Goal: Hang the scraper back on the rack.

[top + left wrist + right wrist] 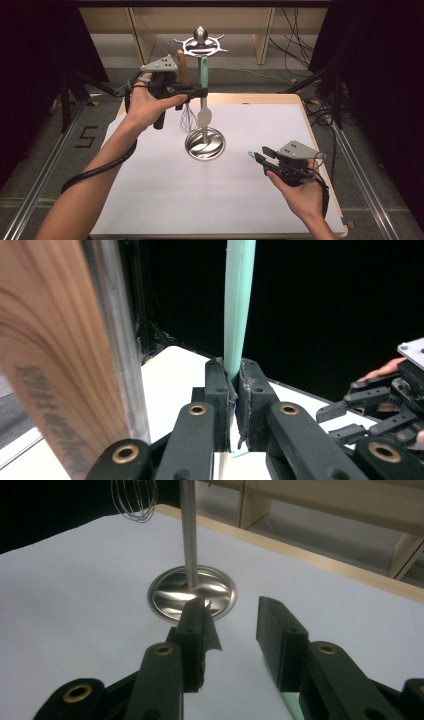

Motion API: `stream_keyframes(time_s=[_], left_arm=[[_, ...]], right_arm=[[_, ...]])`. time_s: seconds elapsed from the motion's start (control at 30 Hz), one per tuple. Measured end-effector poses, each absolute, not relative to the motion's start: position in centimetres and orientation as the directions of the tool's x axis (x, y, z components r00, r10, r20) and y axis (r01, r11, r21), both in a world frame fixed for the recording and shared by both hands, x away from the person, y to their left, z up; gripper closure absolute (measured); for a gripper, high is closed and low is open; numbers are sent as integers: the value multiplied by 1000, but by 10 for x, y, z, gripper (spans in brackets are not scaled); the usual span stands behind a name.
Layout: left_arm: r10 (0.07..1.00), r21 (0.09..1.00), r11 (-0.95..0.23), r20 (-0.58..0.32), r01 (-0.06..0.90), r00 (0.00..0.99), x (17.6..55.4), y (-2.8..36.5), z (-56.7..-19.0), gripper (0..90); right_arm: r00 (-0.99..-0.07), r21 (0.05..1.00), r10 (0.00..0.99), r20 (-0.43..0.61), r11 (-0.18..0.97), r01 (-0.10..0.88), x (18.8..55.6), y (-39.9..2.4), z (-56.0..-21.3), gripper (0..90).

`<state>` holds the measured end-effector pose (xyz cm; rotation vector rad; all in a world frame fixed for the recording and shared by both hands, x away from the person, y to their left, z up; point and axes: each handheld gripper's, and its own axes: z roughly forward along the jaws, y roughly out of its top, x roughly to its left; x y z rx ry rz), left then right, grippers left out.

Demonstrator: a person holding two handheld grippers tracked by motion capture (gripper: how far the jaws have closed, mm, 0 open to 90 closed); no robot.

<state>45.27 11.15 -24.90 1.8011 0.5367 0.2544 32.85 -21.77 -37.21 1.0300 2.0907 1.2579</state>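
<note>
Two claws are mine to run here. My left claw is clamped on the green handle of a spatula that hangs from the rack; in the left gripper view the handle rises straight up from between the nearly closed jaws. A wooden handle hangs just beside it, and a whisk dangles below. My right claw stands partly open and holds nothing, aimed at the rack's round steel base, near it but apart. The base sits mid-tabletop on a white sheet; dark curtains flank the room and cables lie on the floor behind. My left hand is raised level with the hanging tools; my right hand rests low, near the tabletop's right edge.
</note>
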Motion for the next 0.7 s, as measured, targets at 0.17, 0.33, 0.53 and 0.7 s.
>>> stream_keyframes(time_s=[0.17, 0.33, 0.53, 0.7], left_arm=[[496, 952, -202, -105, 232, 862, 453, 111, -251, 829], [531, 958, -187, -87, 216, 843, 451, 112, -254, 765], [572, 974, -172, -24, 148, 820, 436, 119, -253, 606], [612, 986, -141, 18, 86, 790, 420, 128, -241, 658]], right_arm=[[-581, 882, 814, 7, 268, 387, 326, -216, -372, 648], [-574, 888, 819, -5, 268, 374, 326, -217, -373, 644], [-579, 895, 815, -3, 261, 362, 328, -217, -375, 638], [-571, 887, 821, -5, 267, 376, 325, -218, -373, 639]])
